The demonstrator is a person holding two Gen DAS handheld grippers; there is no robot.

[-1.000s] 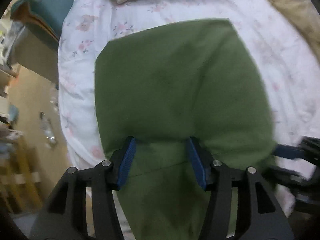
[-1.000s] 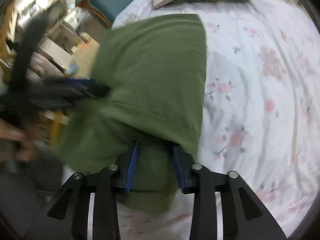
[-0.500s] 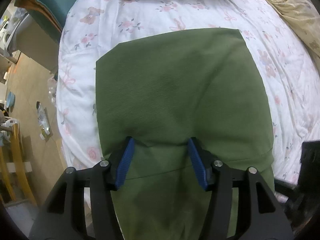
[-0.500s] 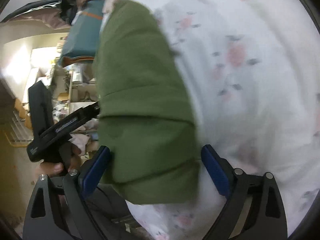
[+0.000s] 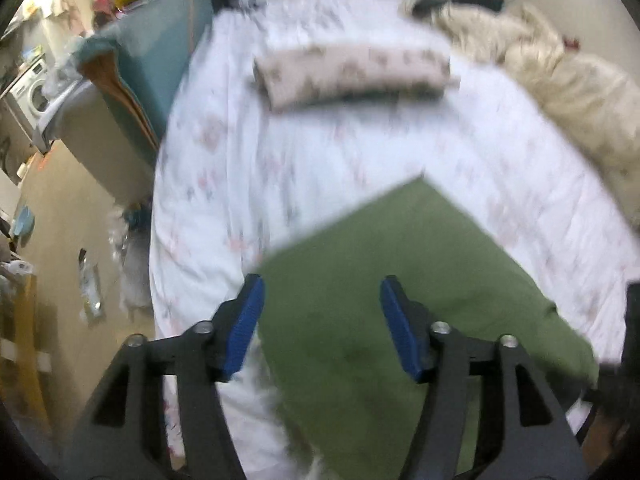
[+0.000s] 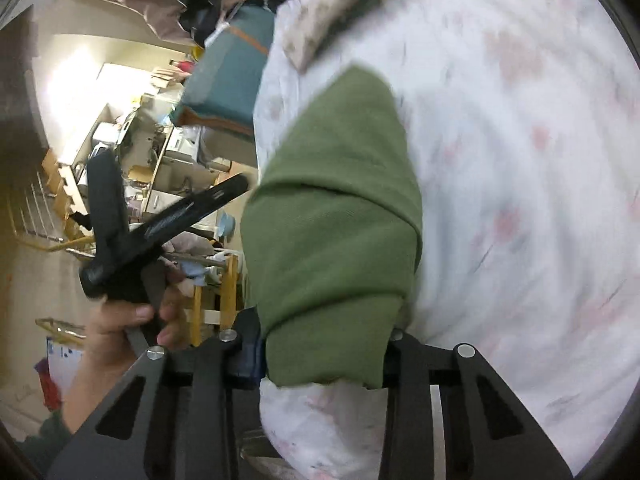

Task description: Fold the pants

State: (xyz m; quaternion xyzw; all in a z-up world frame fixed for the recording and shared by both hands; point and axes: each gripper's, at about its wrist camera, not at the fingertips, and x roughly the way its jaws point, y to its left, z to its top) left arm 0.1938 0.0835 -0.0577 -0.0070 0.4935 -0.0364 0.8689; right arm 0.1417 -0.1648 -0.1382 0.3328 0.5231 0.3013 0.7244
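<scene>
Left wrist view shows the pants (image 5: 404, 280), olive green and folded into a compact, flat packet, lying on the bed (image 5: 224, 184) near its front edge. The cloth is plain and smooth-looking, with one squared corner pointing away from the camera; fine detail is lost to motion blur. The left gripper (image 5: 322, 320) has its blue-padded fingers spread wide, with nothing pinched between them; the left pad sits over the white floral sheet at the packet's left edge, the right pad over the green cloth. Whether the pads touch the fabric cannot be told.

Farther up the bed lies a folded beige patterned cloth (image 5: 352, 72), well apart from the pants, and a rumpled cream blanket (image 5: 560, 80) runs along the right side. A teal cushion (image 5: 160, 60) stands beside the bed on the left.

From the right wrist view, the pants (image 6: 336, 216) show at least three stacked layers, each fold edge stepping over the next, with a soft rounded edge on the right. The nearest layer drapes across the front of the right gripper (image 6: 324, 356) and hides its fingertips, so the cloth lies between the spread fingers, but I cannot tell if they are gripping it. To the left, a hand (image 6: 120, 340) holds the handle of the left gripper (image 6: 236, 186), off the side of the bed.
</scene>
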